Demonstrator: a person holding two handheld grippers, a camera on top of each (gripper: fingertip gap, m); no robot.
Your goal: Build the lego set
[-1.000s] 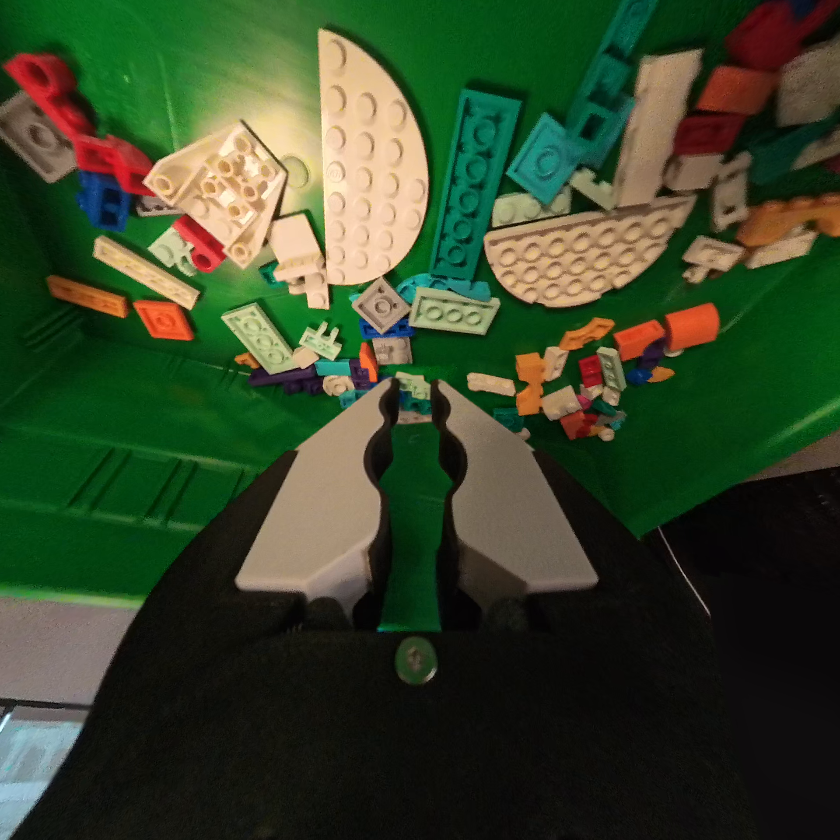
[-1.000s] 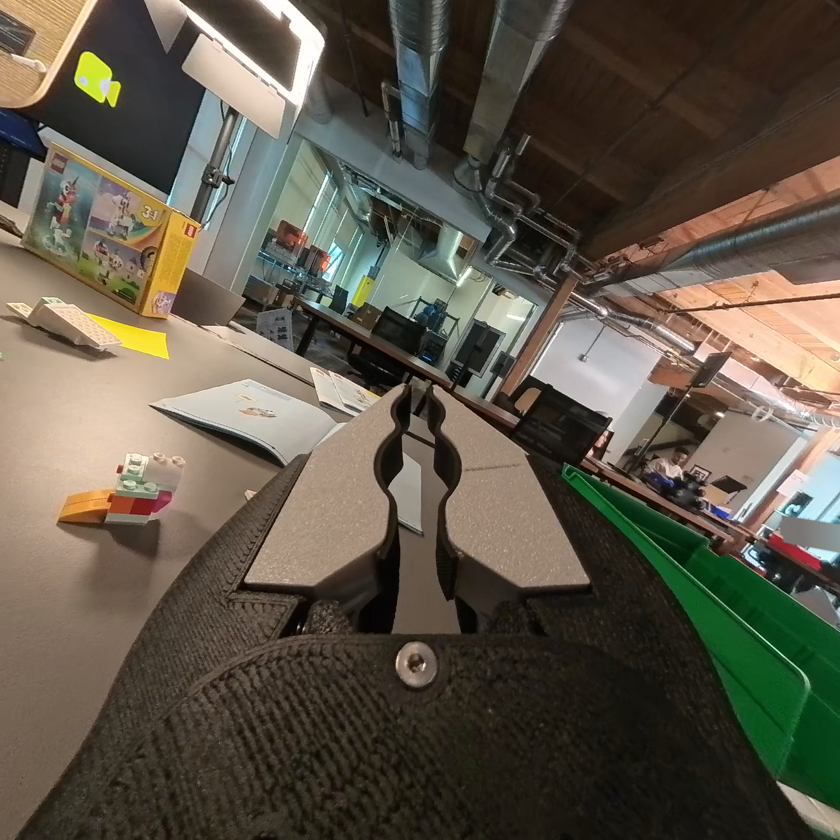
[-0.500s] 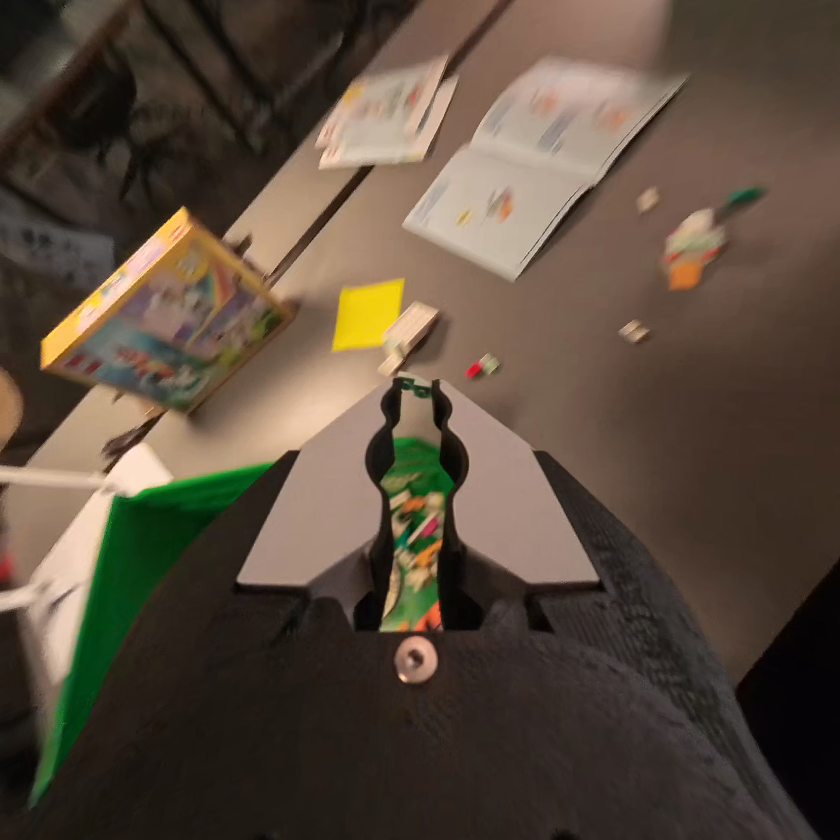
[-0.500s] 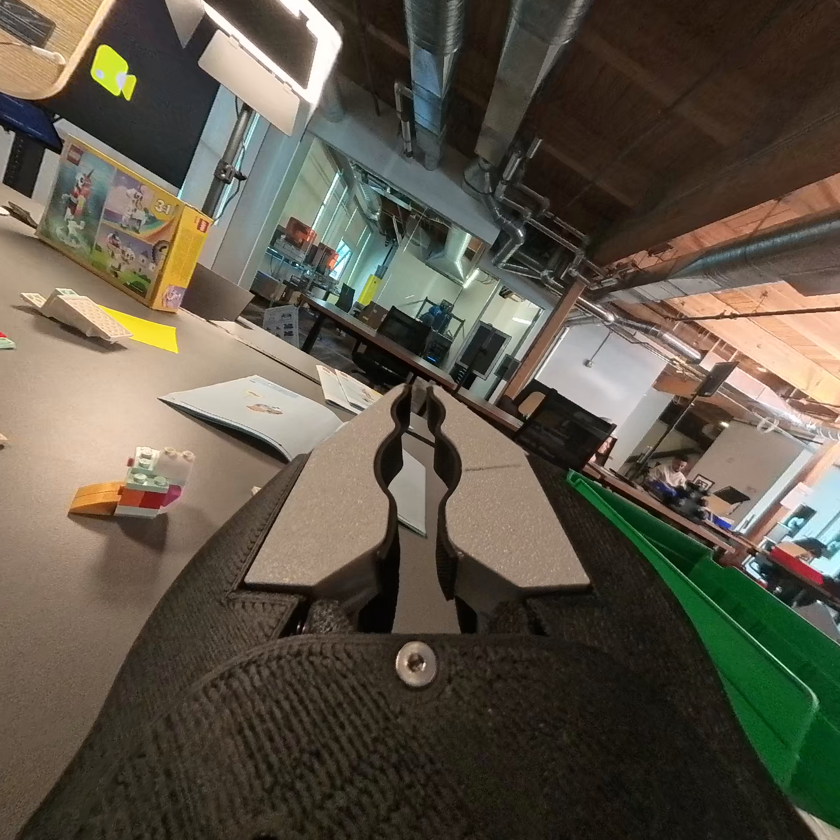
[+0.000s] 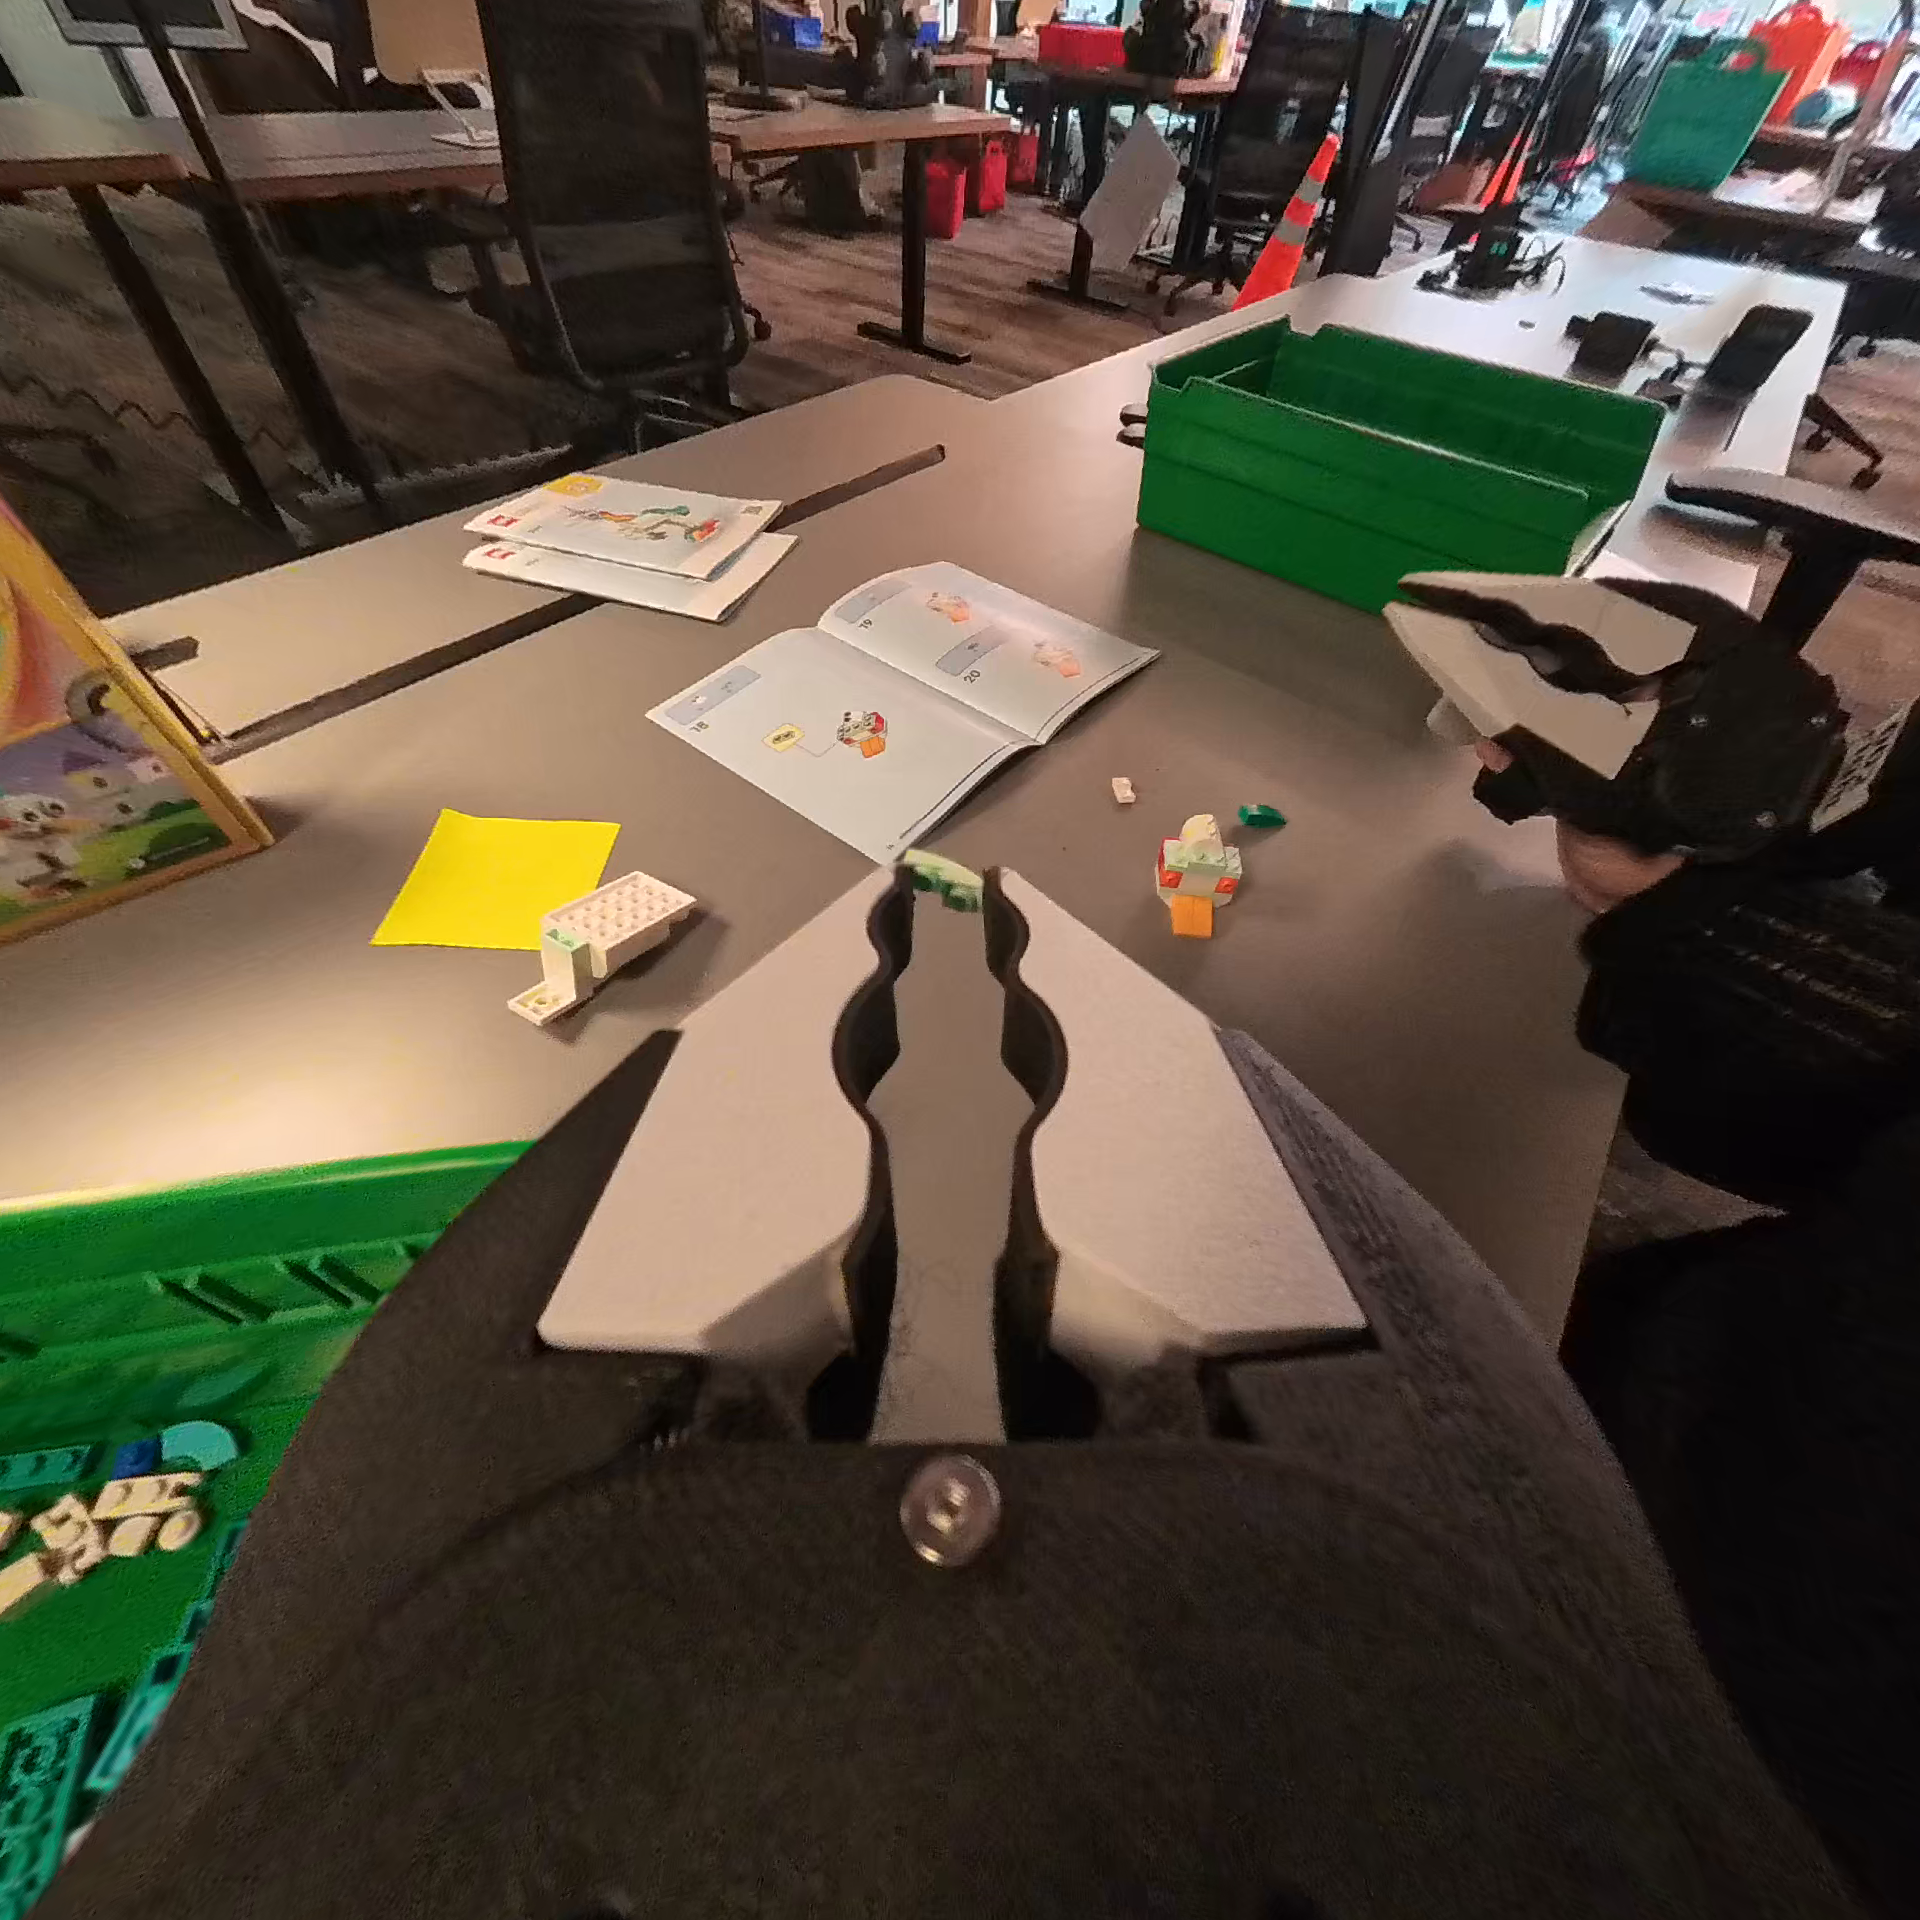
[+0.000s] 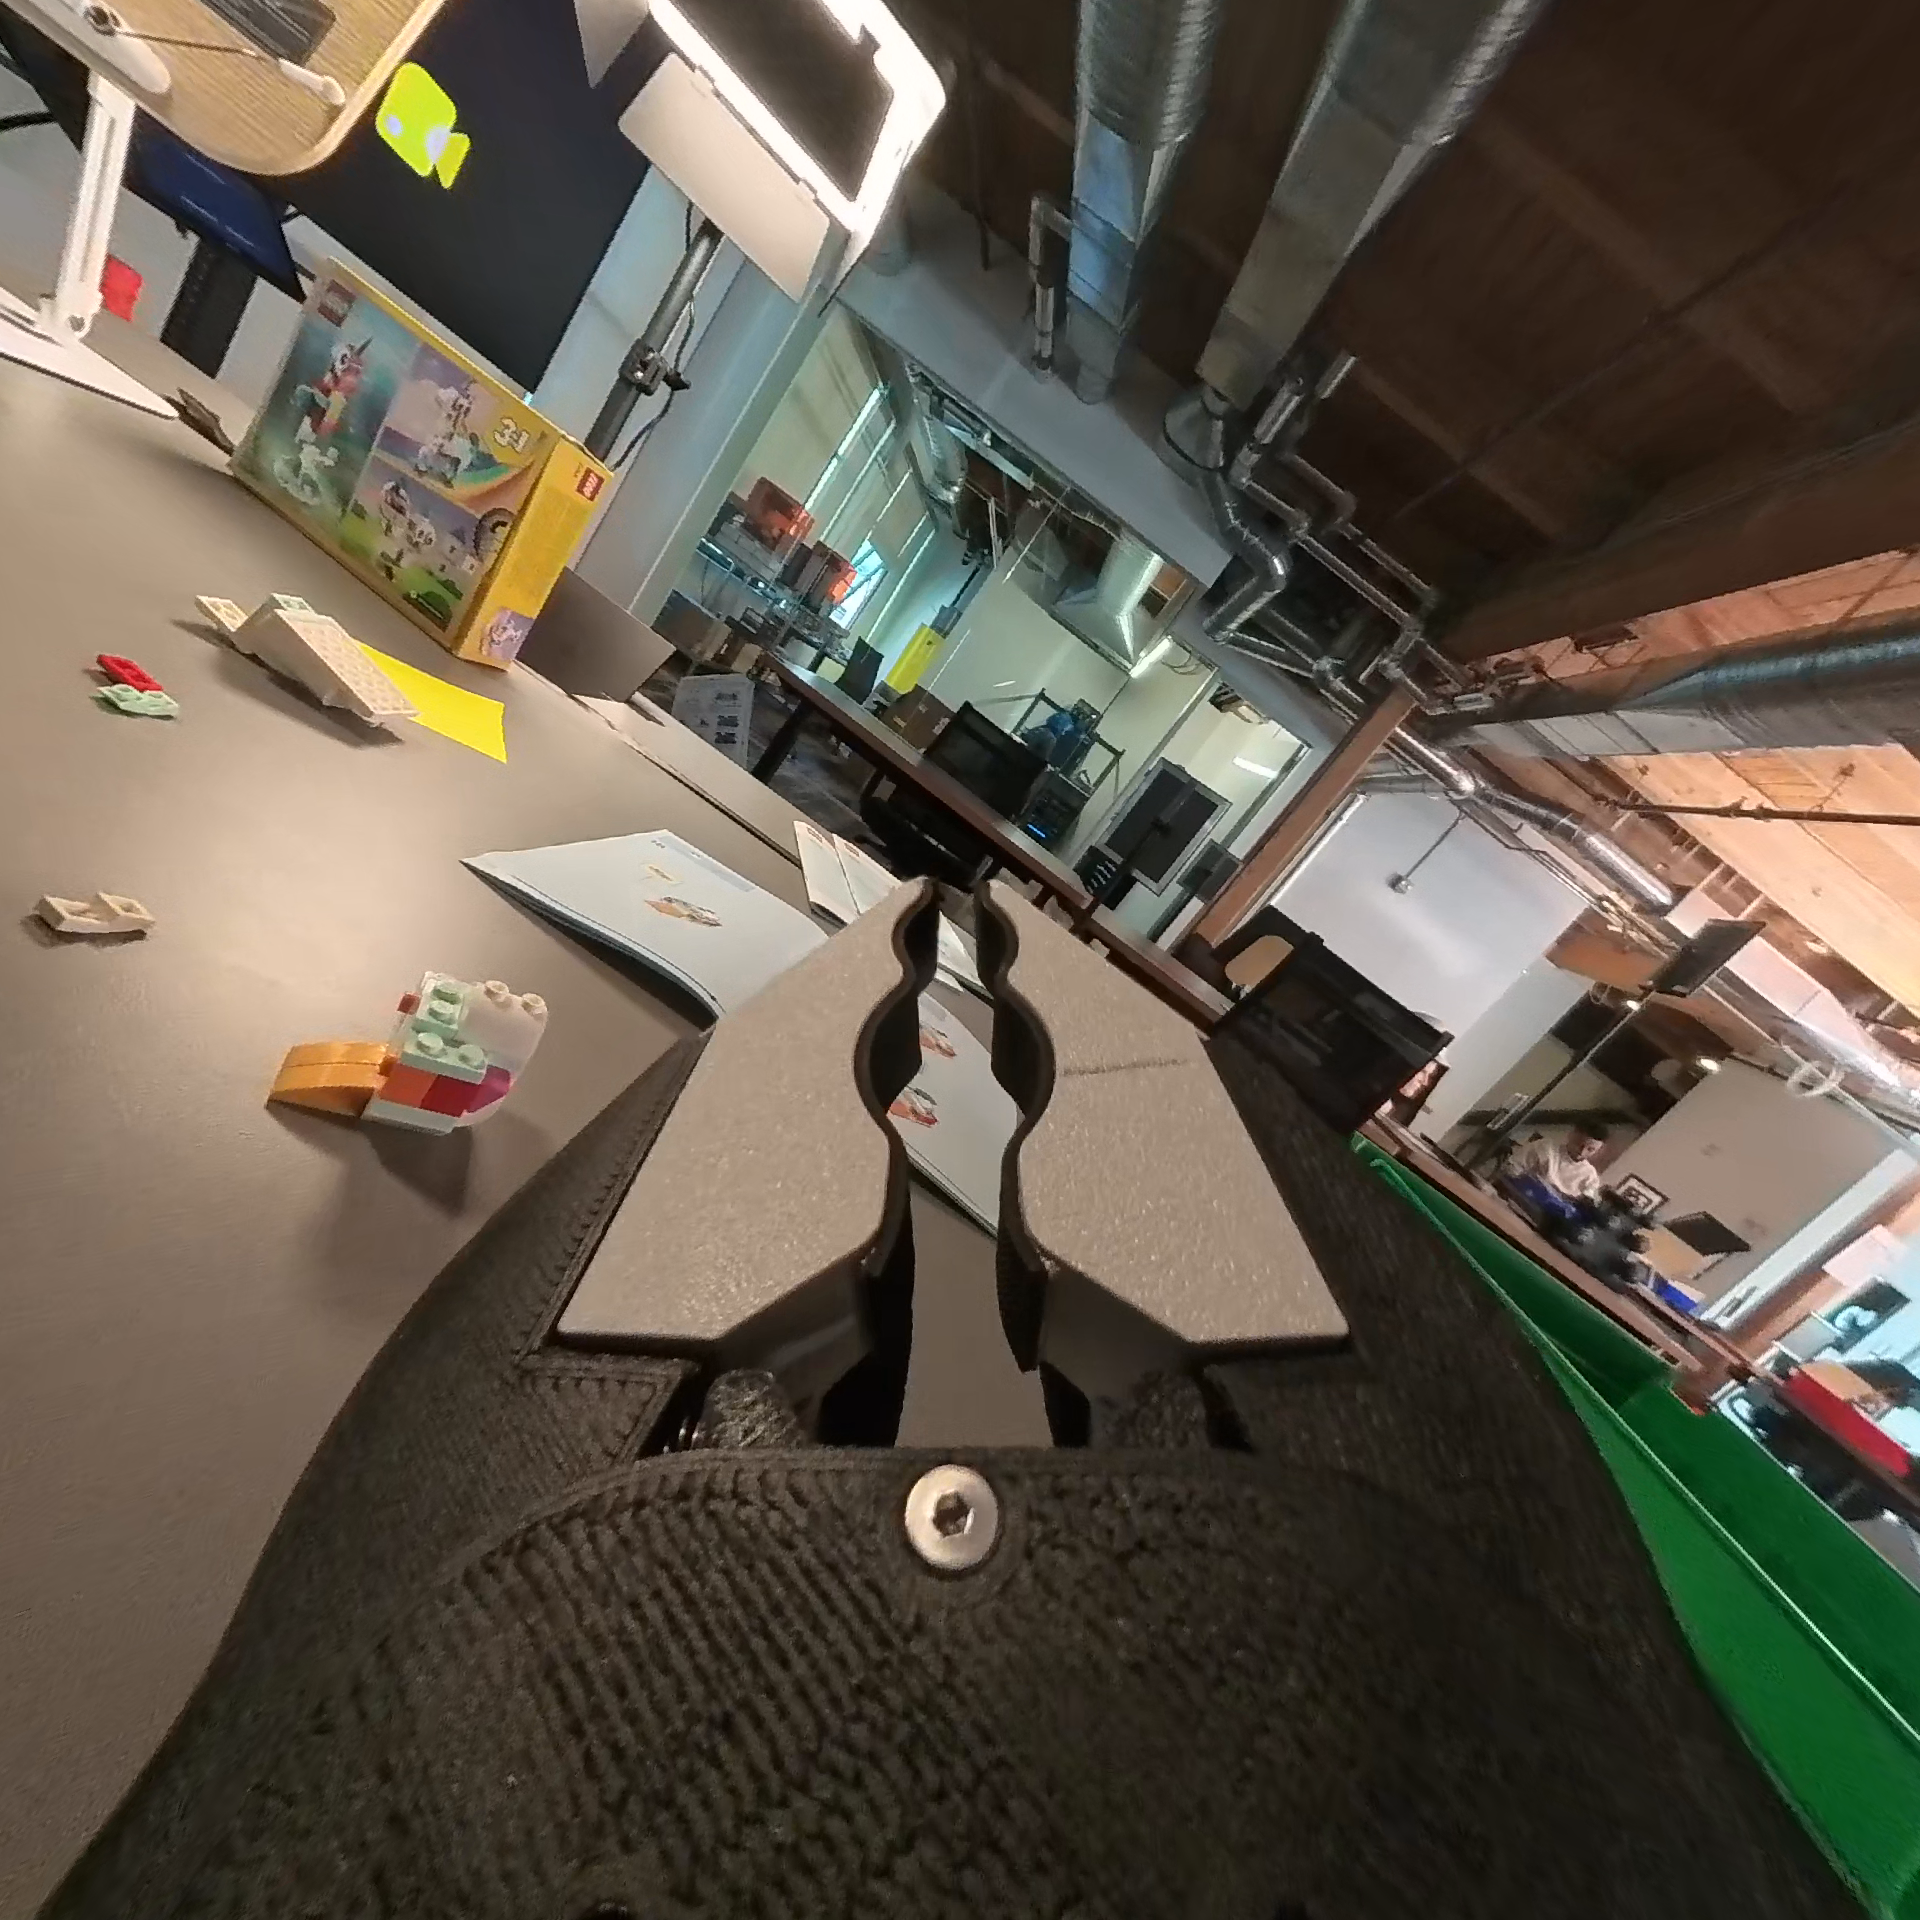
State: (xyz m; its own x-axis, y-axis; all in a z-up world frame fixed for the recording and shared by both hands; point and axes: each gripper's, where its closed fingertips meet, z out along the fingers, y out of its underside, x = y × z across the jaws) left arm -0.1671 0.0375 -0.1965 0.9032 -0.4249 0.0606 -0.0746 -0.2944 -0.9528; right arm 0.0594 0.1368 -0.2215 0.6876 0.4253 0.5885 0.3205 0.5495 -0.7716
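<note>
Big open workspace – dark grey table (image 5: 1299,966) up front, rows of desks (image 5: 852,125) and a black mesh office chair (image 5: 613,197) behind it on patterned carpet (image 5: 395,353). An orange traffic cone (image 5: 1283,234) stands further back. Overhead – exposed metal ducts (image 6: 1122,177), wooden ceiling beams (image 6: 1621,312), a bright light panel (image 6: 790,135)
</note>
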